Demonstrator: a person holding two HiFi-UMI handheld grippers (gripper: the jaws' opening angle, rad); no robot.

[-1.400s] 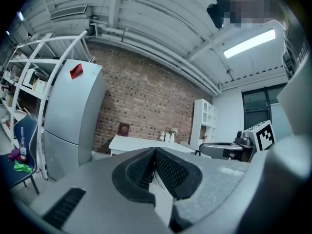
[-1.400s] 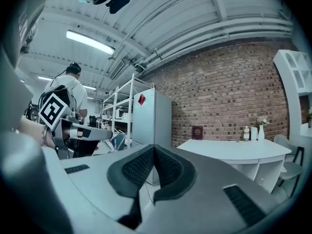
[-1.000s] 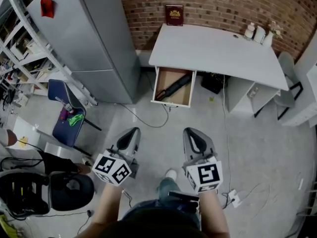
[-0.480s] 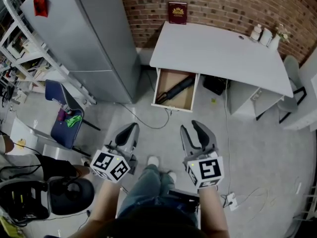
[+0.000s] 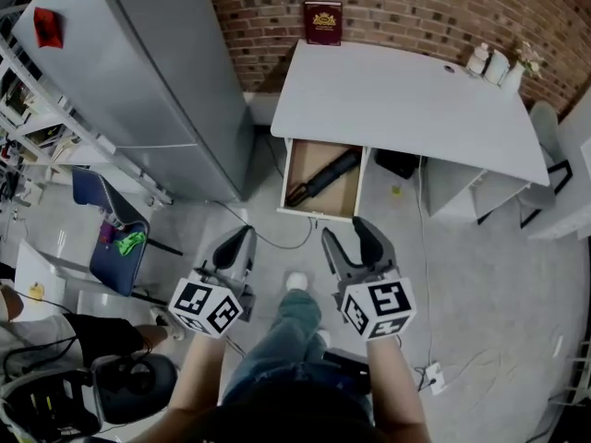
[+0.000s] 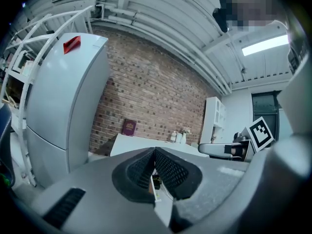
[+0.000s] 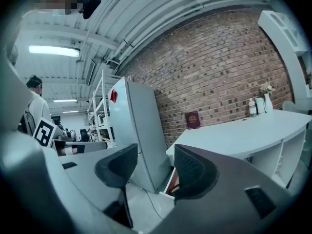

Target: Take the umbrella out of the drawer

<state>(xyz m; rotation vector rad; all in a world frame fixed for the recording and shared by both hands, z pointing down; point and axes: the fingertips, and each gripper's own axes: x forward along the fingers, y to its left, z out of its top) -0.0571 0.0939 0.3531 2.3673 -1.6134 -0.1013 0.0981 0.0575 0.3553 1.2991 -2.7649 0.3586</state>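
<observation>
At the far left stands one tall grey metal refrigerator (image 5: pixel 138 81) with a small red tag (image 5: pixel 48 28) on its side, and below it one blue chair (image 5: pixel 118 247). Next comes the left gripper (image 5: pixel 242 240), held level and aimed toward the desk. Its jaws are pressed together with nothing between them, as its own view shows. Ahead of both grippers, under the left end of the one white desk (image 5: pixel 406 100), the single wood-lined drawer (image 5: pixel 307 155) is pulled out. The folded black umbrella (image 5: pixel 323 175) lies slantwise in it, one end near the front left corner and the other toward the back right. One maroon book (image 5: pixel 323 23) leans upright against the red brick wall (image 5: pixel 416 7) at the back of the desk. The right gripper (image 5: pixel 343 236) points at the drawer, tipped slightly down. Its jaws are opening, and between them only floor and the drawer's edge show, so it holds nothing. Both grippers are well short of the drawer and touch nothing. I judge this to be the approach step, with the right gripper being readied to take the umbrella. The next move calls for carrying those parted jaws over the drawer front, lowering them astride the umbrella's shaft across its slant, then closing before lifting it clear of the drawer walls. At the desk's far right corner stand small white bottles (image 5: pixel 489 63), three by my count, one of which appears to hold flowers.
</observation>
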